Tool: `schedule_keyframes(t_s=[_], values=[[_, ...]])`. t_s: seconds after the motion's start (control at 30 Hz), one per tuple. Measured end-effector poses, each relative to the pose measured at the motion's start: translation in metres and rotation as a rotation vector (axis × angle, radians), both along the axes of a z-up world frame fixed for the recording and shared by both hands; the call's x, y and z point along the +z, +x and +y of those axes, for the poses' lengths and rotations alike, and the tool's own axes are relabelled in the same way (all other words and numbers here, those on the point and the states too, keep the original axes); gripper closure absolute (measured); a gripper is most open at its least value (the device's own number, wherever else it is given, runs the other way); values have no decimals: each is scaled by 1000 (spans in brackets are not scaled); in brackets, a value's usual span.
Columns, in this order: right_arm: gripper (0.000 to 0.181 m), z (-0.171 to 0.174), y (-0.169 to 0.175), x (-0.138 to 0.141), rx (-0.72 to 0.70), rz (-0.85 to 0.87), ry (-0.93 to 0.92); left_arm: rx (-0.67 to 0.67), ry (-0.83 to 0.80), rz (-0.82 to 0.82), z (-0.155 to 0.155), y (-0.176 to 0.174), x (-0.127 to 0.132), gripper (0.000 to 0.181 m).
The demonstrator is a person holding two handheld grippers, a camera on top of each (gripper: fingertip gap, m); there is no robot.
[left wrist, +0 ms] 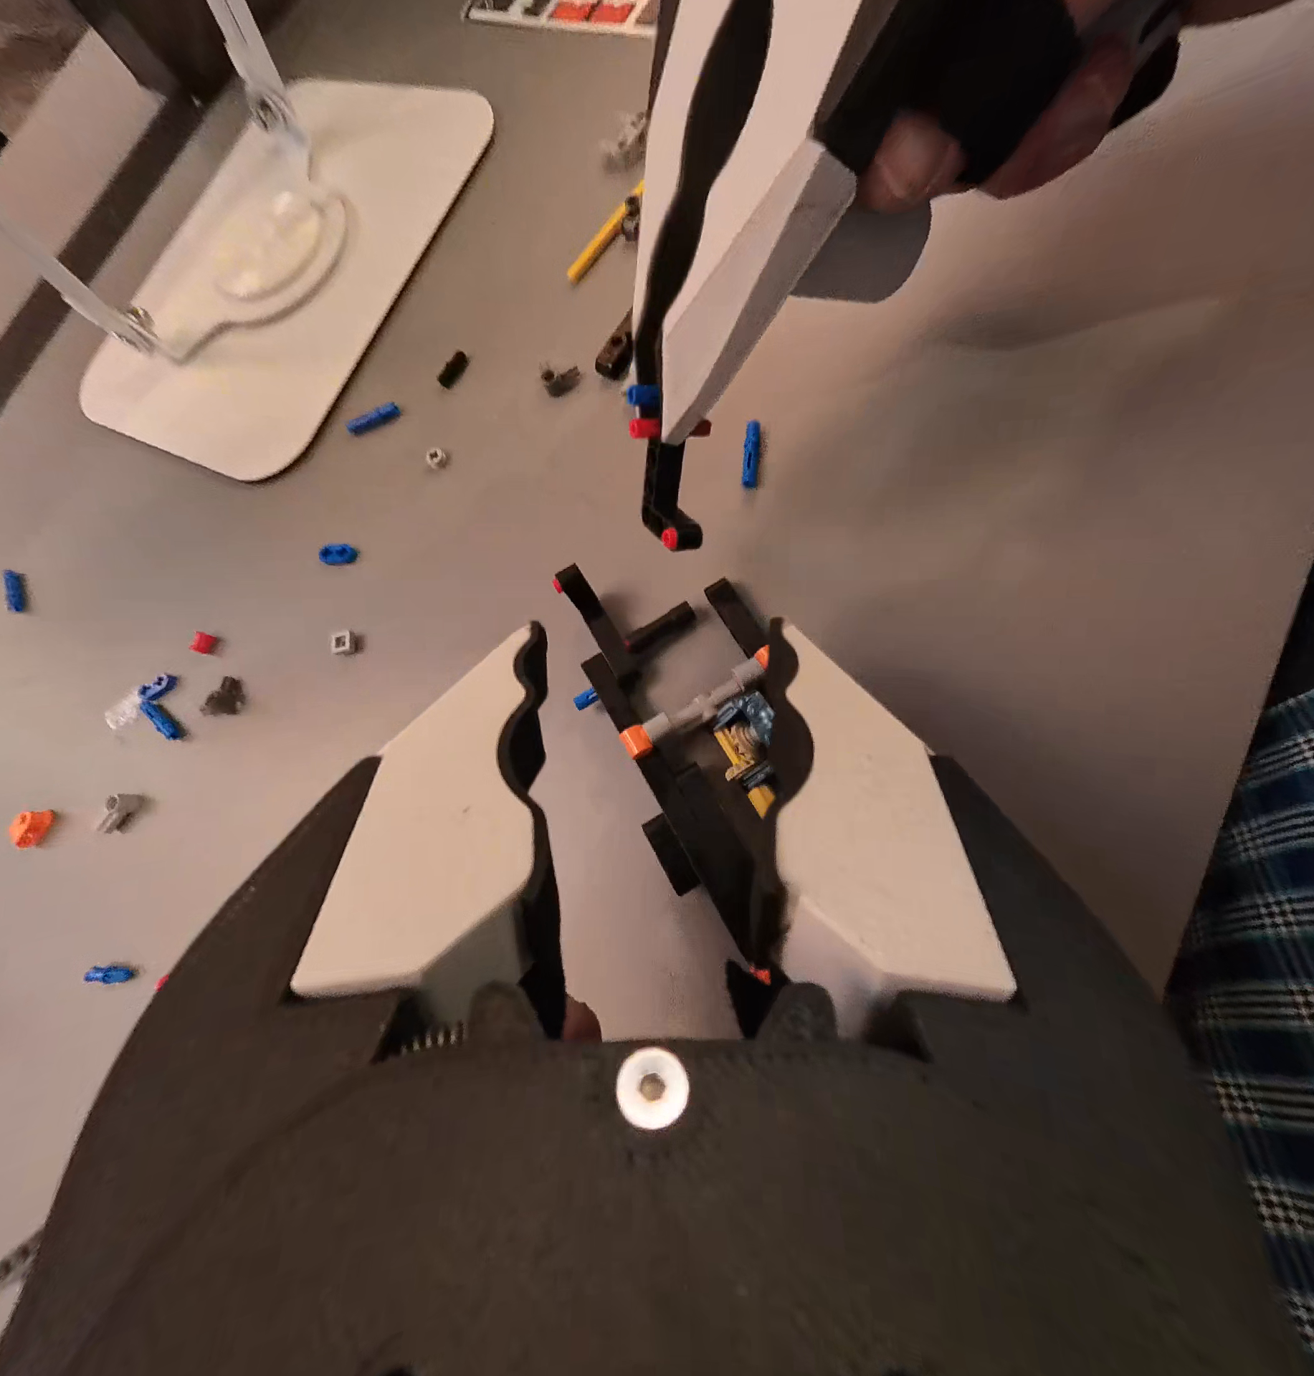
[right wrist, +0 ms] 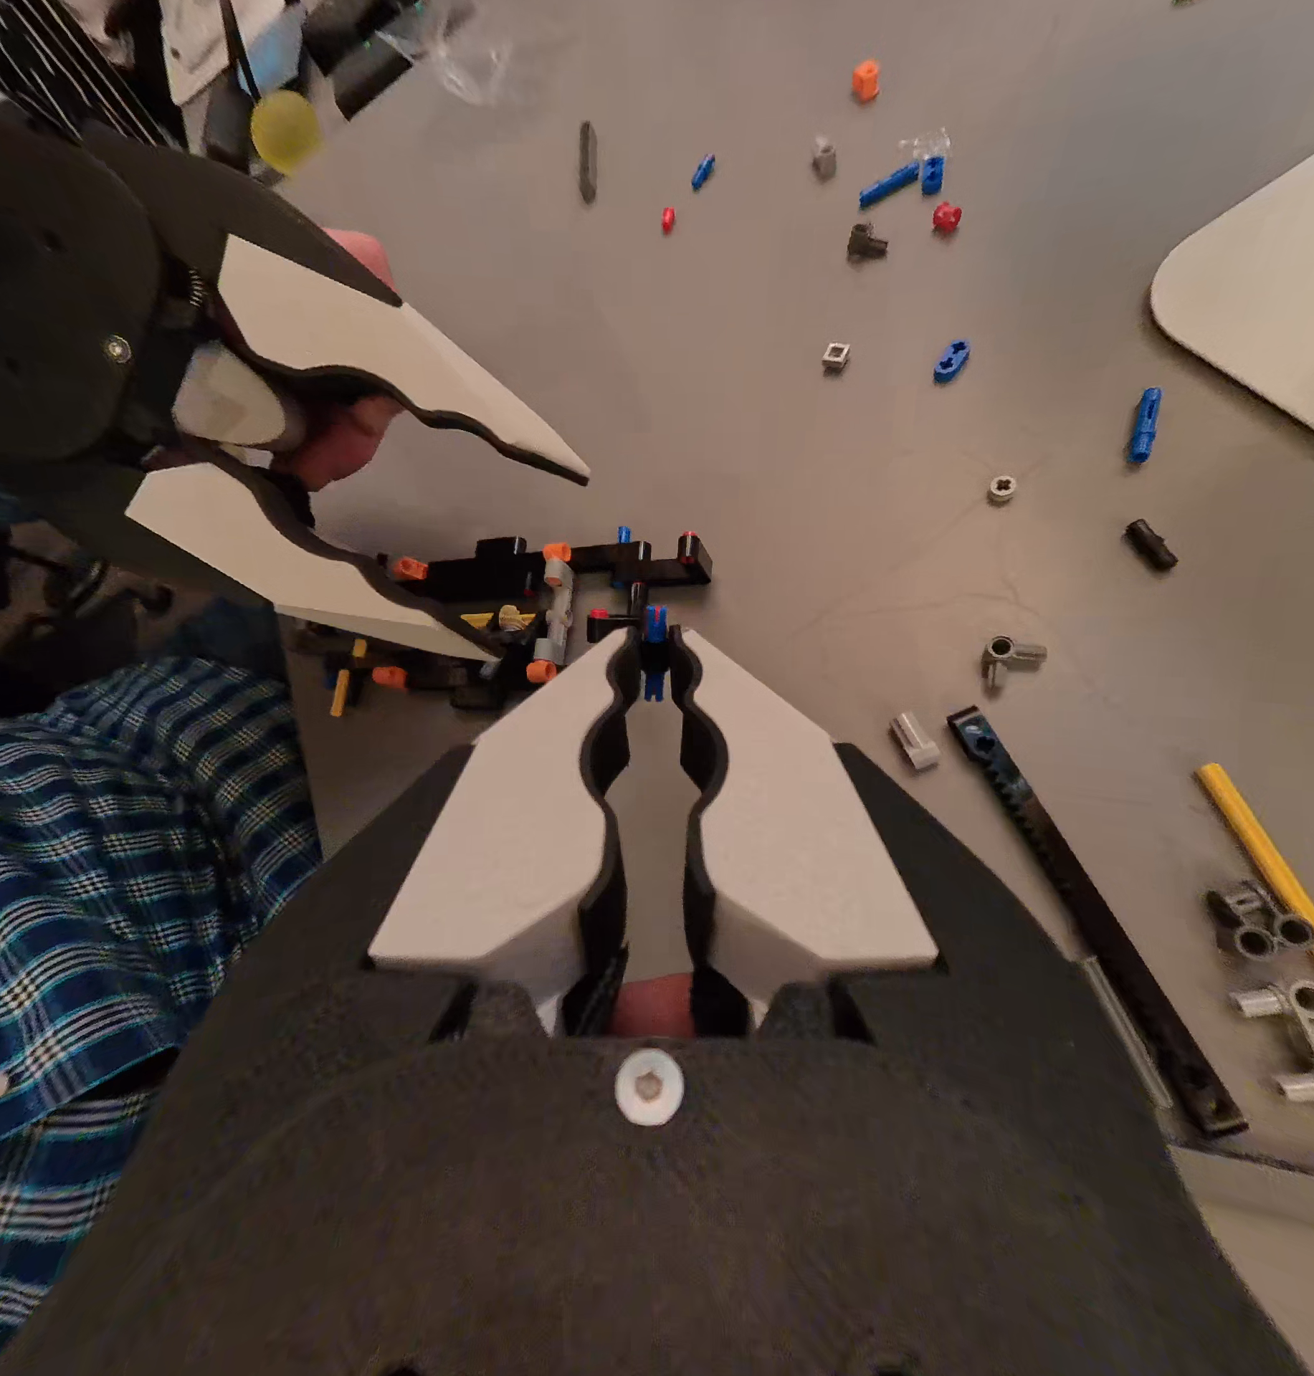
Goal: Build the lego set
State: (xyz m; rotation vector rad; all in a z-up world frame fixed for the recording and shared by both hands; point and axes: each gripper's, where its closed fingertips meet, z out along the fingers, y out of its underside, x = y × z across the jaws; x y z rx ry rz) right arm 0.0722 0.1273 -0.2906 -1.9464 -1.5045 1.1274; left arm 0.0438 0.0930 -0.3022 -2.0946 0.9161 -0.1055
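Two claws: right claw (right wrist: pixel 650 640) pinches the upright black beam (left wrist: pixel 665 491); left claw (left wrist: pixel 657 648) gapes, empty.

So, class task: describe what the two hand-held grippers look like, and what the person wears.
Each gripper, left and right, has a matt black body, a white screw cap, and two white wedge fingers with wavy black inner pads. The person's garment is blue plaid.

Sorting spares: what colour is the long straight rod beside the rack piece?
Yellow rod, right wrist view.

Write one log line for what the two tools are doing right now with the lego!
left tool: open, around black lego frame | right tool: shut on black angled piece, above frame | not joined
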Motion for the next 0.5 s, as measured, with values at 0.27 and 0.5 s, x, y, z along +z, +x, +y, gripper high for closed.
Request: schedule_keyframes(t_s=[0.27, 0.5], values=[[177, 1, -4, -23, 25, -130, 68, 19, -101, -12, -3, -6, -20, 125], [177, 1, -6, -28, 37, -158, 66, 16, -123, -41, -3, -6, -25, 125]])
